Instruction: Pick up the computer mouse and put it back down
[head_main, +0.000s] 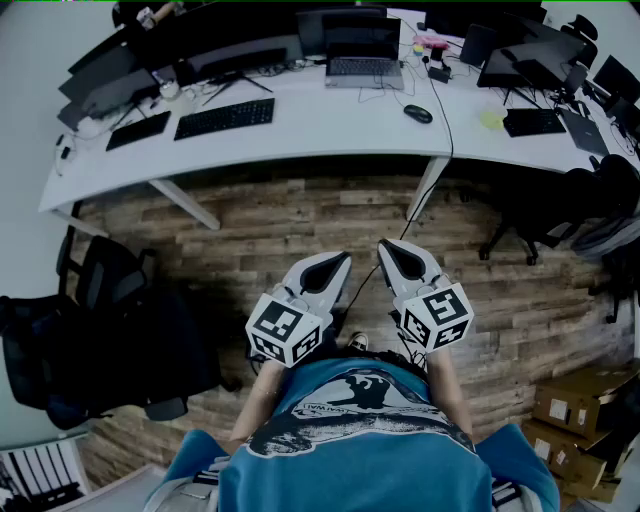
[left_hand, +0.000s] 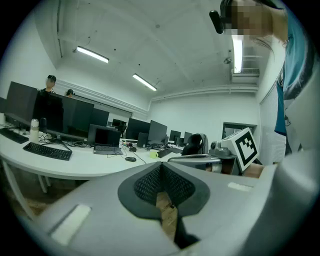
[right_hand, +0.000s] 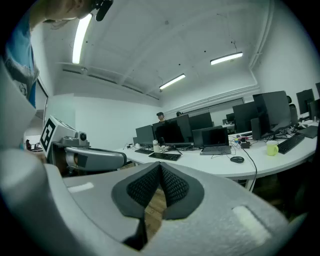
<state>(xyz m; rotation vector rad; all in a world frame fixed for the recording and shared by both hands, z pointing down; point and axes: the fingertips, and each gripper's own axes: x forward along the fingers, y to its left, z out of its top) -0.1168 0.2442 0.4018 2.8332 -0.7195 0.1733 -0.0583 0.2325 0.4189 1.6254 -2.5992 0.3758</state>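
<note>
1. The computer mouse (head_main: 418, 114) lay on the white worktop (head_main: 320, 128), at about one o'clock from both claws in the head view and well apart from them. It sat at five o'clock of the open laptop (head_main: 364, 52), likely where a seated user's hand would fall.
2. The left claw (head_main: 338, 262) and right claw (head_main: 388, 250) were held side by side close to the person's body, above the floor (head_main: 300, 215), both aimed toward twelve o'clock. This read as a ready pose, with the pick-up not yet begun.
3. In its own view, the left claw (left_hand: 161, 167) had its pads pressed together at the tips with nothing between them. The right claw (right_hand: 160, 167) was closed and empty too. Only floor showed through the slot beneath each.
4. The mouse was small, dark, low-domed and smooth, so probably slippery and best squeezed across its flanks.
5. The pads were black, dimpled rubber wedges set in smooth pale-grey shells. The worktop was a matte, curved slab, and the floor was rough, mixed-tone planking.
6. A thin black cable (head_main: 450, 140) dropped over the worktop's edge at four o'clock of the mouse. Whether it belonged to the mouse could not be told.
</note>
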